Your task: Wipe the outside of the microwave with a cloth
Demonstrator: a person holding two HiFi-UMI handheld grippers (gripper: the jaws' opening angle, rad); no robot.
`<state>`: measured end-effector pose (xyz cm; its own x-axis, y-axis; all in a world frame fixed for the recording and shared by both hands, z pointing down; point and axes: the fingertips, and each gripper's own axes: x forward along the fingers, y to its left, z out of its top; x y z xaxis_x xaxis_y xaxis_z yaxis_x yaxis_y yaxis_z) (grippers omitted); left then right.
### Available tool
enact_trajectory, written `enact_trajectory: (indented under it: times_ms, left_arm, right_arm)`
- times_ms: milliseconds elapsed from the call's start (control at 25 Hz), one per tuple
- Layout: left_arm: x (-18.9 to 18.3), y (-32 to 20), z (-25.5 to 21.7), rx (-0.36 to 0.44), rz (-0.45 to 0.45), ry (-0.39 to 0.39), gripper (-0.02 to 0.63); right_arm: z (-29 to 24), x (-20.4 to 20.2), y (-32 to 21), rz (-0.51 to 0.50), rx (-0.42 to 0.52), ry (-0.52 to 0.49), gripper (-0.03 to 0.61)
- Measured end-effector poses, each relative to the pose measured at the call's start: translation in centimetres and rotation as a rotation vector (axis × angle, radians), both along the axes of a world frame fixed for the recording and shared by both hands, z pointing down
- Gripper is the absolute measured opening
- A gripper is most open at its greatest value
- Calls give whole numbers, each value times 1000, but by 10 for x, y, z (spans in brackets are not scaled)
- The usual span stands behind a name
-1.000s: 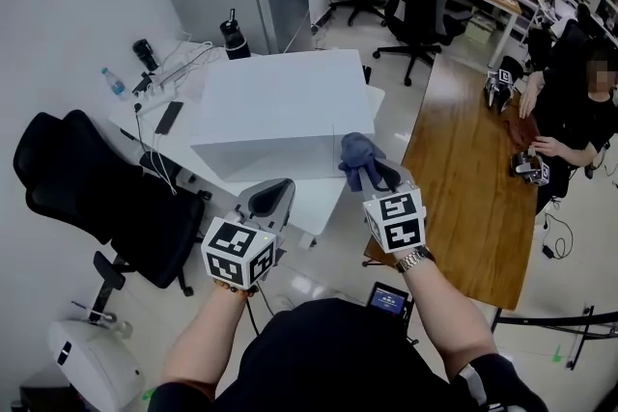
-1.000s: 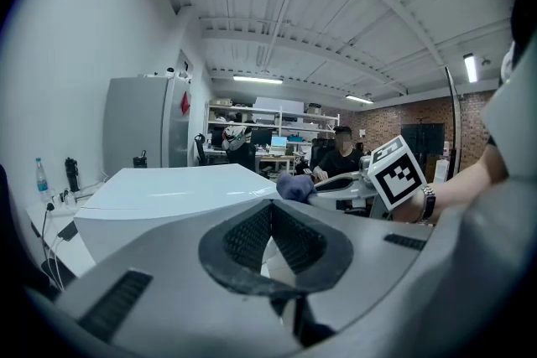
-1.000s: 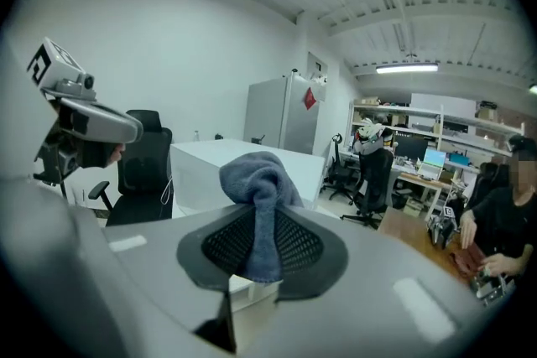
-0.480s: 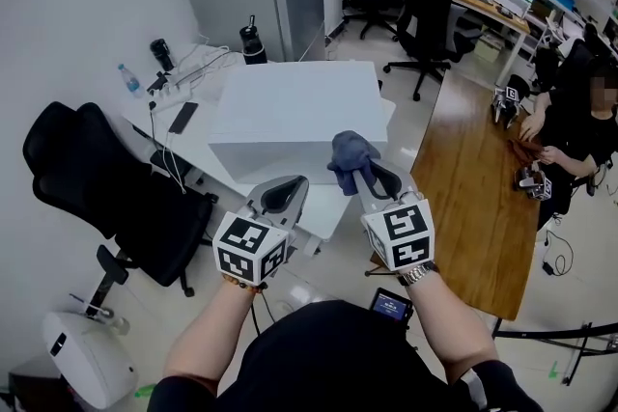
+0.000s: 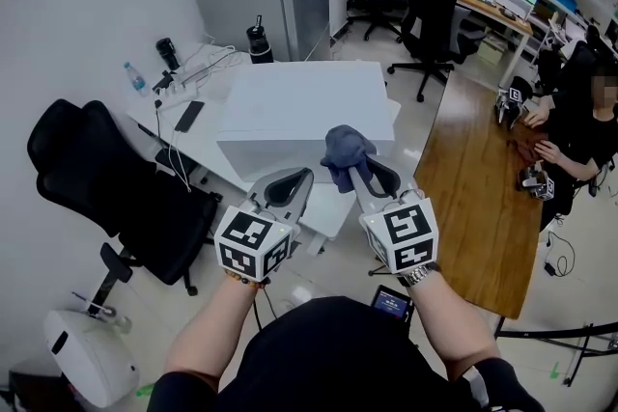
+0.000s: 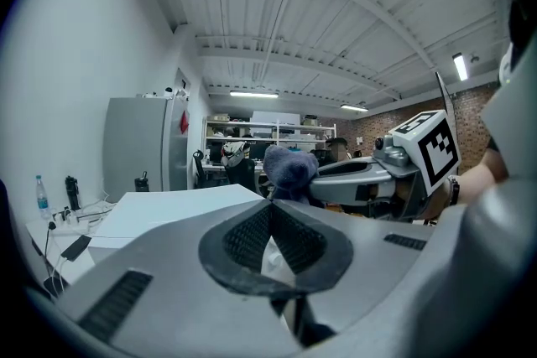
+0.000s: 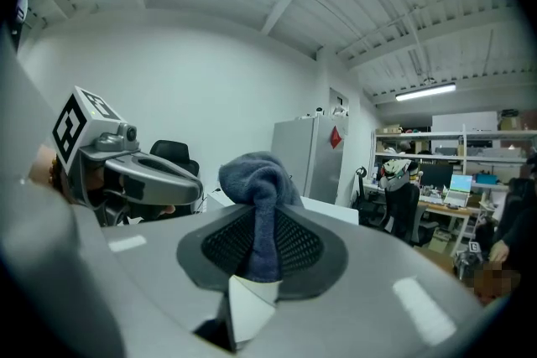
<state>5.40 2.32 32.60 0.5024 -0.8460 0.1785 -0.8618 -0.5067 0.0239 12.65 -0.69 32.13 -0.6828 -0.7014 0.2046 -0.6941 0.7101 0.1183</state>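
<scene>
Blue-grey cloth (image 5: 345, 154), bunched, is pinched in the right gripper (image 5: 355, 175). The jaws stand narrow and pressed on its folds, and a wad pokes out past the tips.

White microwave (image 5: 299, 106) lies just ahead of those tips and a little below them, on the white table (image 5: 328, 209). From the head view the cloth overlaps the microwave's near top edge. I cannot tell whether it touches; from the left gripper view it looks to ride above the top face.

Left gripper (image 5: 288, 190) is just beside the right one, on its left. Its jaws are together with nothing between them, pointing at the microwave's front.

Progress, as I judge it: cloth fetched and carried to the job, no face visibly wiped. Top, front and sides are all left to do.

Against the earlier frames, both grippers sit higher, the right more so. The cloth was off the microwave's near right corner and is now over its front edge. Neither gripper's jaws have changed.

Black chair (image 5: 106, 178) stands well off to the left of the left gripper.
</scene>
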Motion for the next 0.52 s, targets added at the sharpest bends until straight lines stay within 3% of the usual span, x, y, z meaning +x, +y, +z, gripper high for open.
enact_trajectory:
  times_ms: [520]
  left_arm:
    - [-10,3,-6,14,-9,-1,6]
  right_arm:
    - [-7,-11,4,-8,8,-8,71]
